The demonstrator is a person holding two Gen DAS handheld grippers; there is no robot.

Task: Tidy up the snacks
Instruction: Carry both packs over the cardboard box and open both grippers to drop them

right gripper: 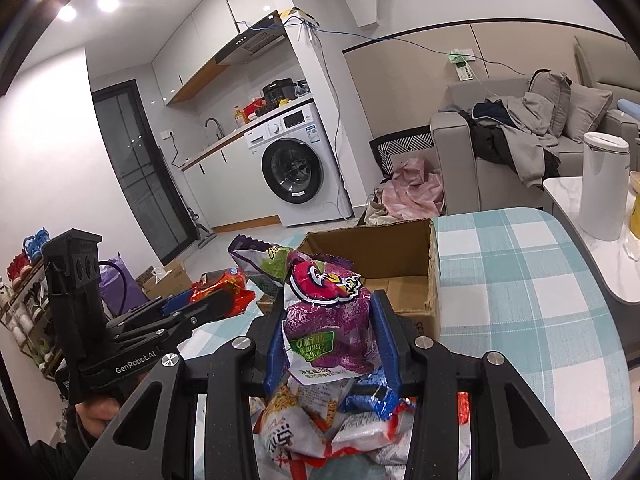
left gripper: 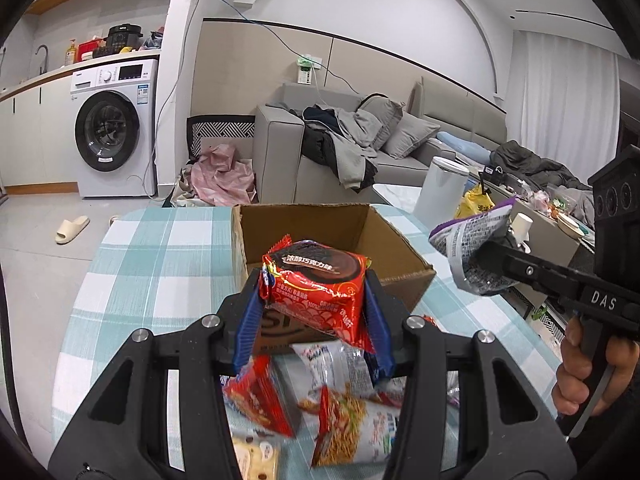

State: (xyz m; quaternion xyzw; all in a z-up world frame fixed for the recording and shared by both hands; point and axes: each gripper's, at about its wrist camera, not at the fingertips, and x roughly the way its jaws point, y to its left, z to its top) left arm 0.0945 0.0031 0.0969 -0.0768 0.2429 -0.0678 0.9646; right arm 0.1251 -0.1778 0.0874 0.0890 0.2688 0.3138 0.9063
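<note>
The blue fingers (left gripper: 250,320) of the left gripper (left gripper: 314,316) are clamped on a red chocolate-snack packet (left gripper: 316,280), one pad pressing each side; we see the packet lifted clear of the table and hanging in front of the near wall of the cardboard box (left gripper: 384,236). The right gripper (right gripper: 334,344) has its blue fingers (right gripper: 386,340) closed on a purple snack bag (right gripper: 326,320), which bulges upward between them; we see the bag raised above the pile of snack packets (right gripper: 320,428).

The box stands open on the checked tablecloth (left gripper: 160,248), near the table's far edge, and in the right wrist view we note bare cardboard on its floor. The pile lies on the near side of the box, below both grippers; we count several packets, among them a noodle packet (left gripper: 352,420) and a red one (left gripper: 260,396).

In the left wrist view the right gripper (left gripper: 486,270) shows at the right, beyond the box's right wall, held by a hand (left gripper: 592,368), with the purple bag (left gripper: 468,240) sticking out ahead of it. In the right wrist view the left gripper (right gripper: 224,300) shows at the left of the box with the red packet (right gripper: 224,284).
</note>
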